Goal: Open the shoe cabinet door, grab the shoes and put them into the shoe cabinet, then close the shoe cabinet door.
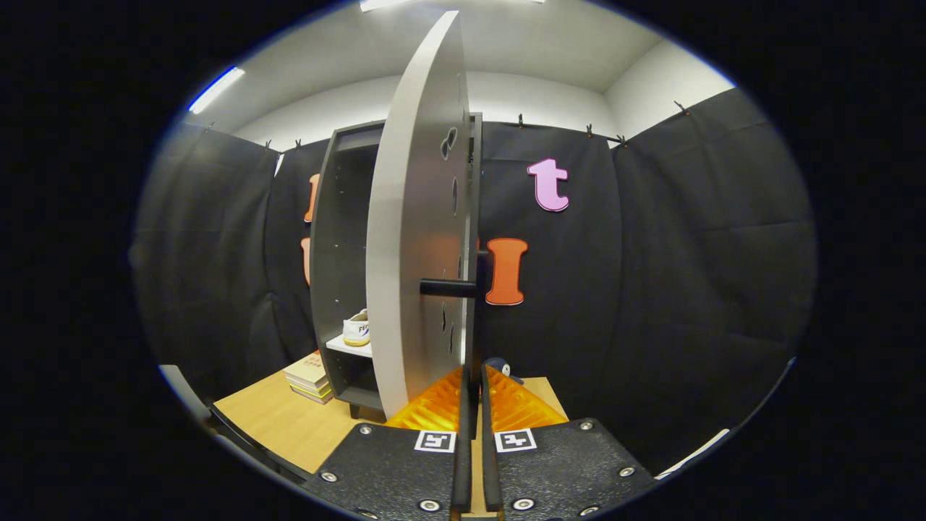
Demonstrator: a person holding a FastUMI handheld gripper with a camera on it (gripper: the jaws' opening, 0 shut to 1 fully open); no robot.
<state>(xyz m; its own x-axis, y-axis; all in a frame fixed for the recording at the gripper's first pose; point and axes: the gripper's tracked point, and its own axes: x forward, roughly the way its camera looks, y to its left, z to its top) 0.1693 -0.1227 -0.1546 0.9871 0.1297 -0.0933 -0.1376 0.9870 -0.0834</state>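
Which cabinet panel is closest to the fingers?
The pale grey door, edge-on just ahead of the close-set fingers, with a black handle; the dark side wall stands farther back.

We see the door [416,239] hide most of the shoe [357,329] and the cabinet [340,239] interior at centre frame.

Gripper [472,387] jaws nearly closed beside open cabinet door [416,239]; shoe [357,329] shelved inside.

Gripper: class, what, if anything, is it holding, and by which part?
The gripper looks shut on the open cabinet door, pinching its free edge below the black handle. A shoe sits on the shelf inside.
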